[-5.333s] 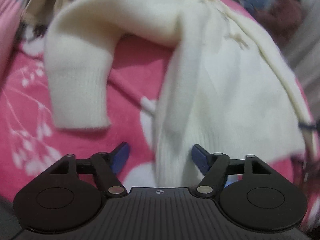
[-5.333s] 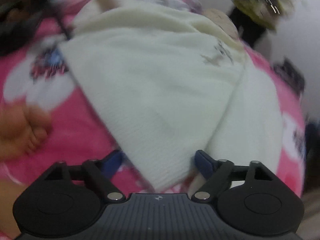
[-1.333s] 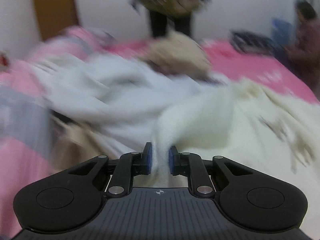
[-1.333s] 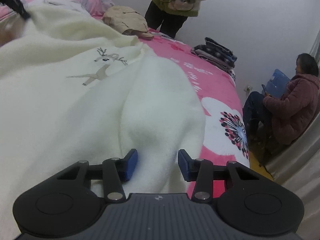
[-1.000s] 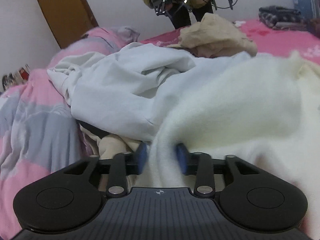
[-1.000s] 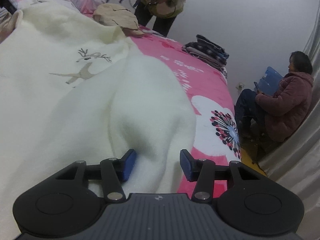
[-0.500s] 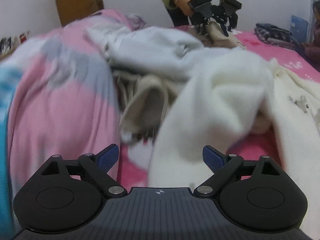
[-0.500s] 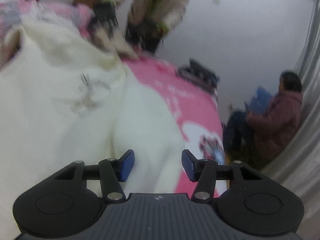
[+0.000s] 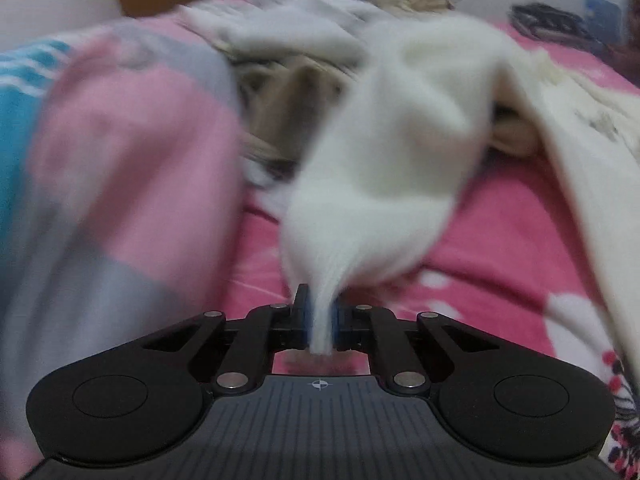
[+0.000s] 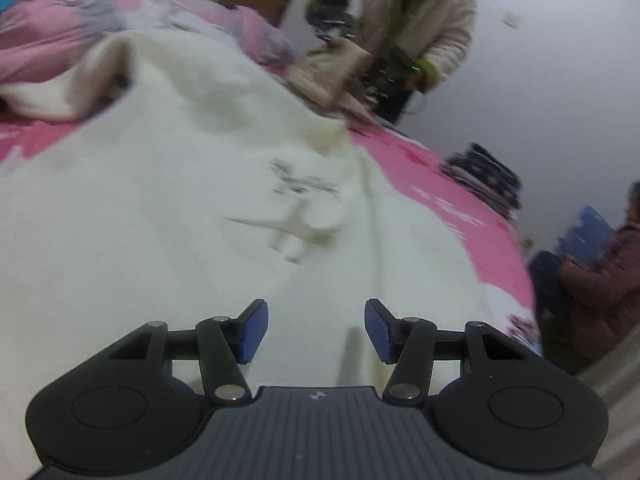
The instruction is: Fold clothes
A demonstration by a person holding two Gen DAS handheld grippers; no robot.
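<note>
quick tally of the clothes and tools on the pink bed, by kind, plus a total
cream sweater: 1
pale grey-white garment: 1
tan garment held by the standing person: 1
dark folded stack: 1
handheld tools, left tool closing on the sweater's cuff, right tool open over the sweater: 2
total: 6

Your bed (image 10: 452, 204) wears a pink flowered cover. The cream sweater (image 10: 160, 208) sprawls across it. At one o'clock sits a dark folded pile (image 10: 484, 176).
</note>
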